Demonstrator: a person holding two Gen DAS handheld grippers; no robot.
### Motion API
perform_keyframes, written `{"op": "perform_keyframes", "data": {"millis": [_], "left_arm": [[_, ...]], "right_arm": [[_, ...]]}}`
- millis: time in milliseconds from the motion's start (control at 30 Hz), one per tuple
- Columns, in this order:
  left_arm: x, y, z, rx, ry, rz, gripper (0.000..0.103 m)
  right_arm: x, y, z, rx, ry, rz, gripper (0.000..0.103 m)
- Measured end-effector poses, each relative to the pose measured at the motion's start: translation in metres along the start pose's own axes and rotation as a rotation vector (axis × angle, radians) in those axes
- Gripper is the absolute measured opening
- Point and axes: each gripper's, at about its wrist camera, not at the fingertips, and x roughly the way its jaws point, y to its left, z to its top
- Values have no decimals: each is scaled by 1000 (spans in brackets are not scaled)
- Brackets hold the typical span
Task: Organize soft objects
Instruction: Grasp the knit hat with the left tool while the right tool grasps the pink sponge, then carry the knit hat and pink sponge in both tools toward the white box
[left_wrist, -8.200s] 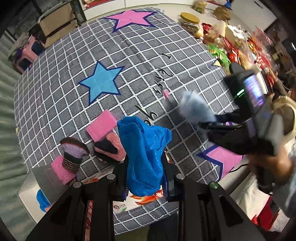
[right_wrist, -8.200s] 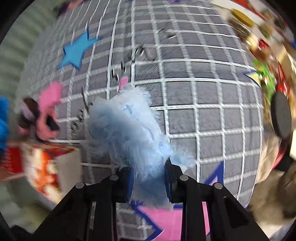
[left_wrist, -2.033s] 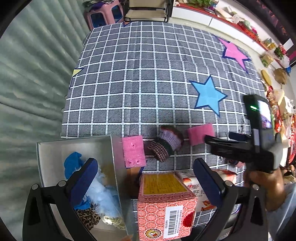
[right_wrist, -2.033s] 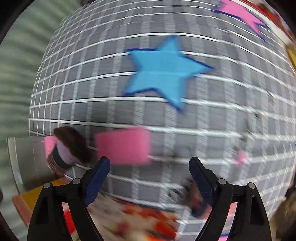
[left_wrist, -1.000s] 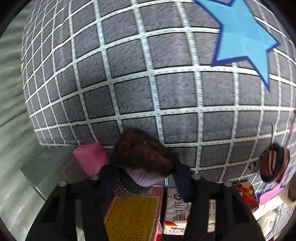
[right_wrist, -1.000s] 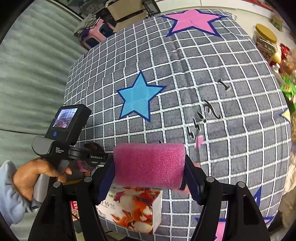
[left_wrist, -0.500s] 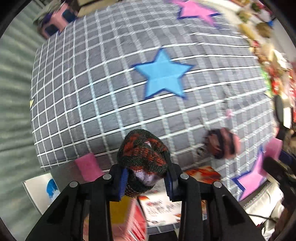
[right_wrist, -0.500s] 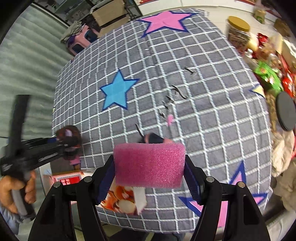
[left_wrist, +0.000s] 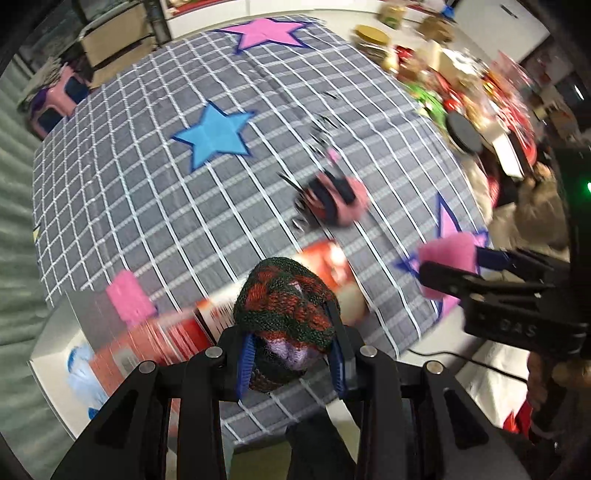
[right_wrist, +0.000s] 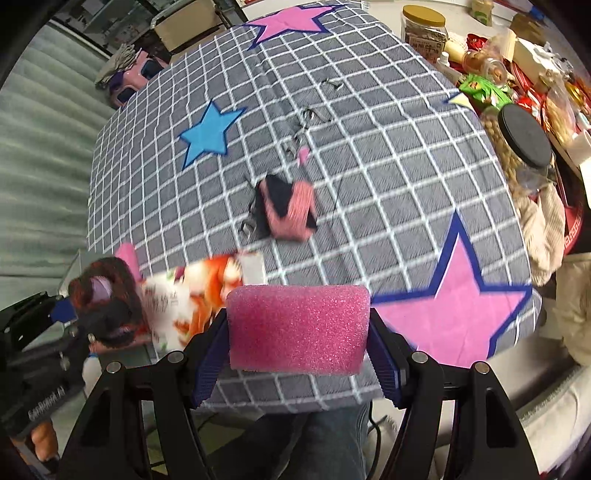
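Soft things were in both tongs. The left tongs (left_wrist: 291, 363) were squeezed shut on a knit sock ball (left_wrist: 284, 306), red and green with a purple middle. A second ago that ball sat low on the worktop (left_wrist: 147, 155), right by the box; now it hung up in the air above the near edge. The right tongs (right_wrist: 298, 356) were closed on a pink sponge (right_wrist: 298, 328), just as they were a second ago, and it was off the worktop too.

So two more soft things were picked up. I think the next job was to carry them to the grey box (left_wrist: 55, 343) at the near left corner. Something soft and blue (left_wrist: 79, 373) already lay in there, so that looked like the right home.

A red carton (left_wrist: 166, 339) sat next to the box, and a white carton (right_wrist: 184, 295) with orange pictures lay beside it. Another pink sponge (left_wrist: 127, 295) rested by the box rim.

Farther out, a pink and black sock ball (right_wrist: 288, 214) lay alone on the cloth. It was left to fetch. Beyond it was a blue star (right_wrist: 210, 133), and far off a pink star (right_wrist: 288, 20).
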Motion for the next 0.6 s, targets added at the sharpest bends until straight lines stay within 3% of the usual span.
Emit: {"op": "perform_keyframes", "data": {"millis": [300, 600], "left_arm": [[-20, -12, -61, 80, -41, -5, 37], [-48, 15, -104, 16, -115, 7, 37]], "right_arm": [[-3, 36, -53, -55, 11, -8, 71], [-12, 72, -79, -129, -23, -17, 71]]}}
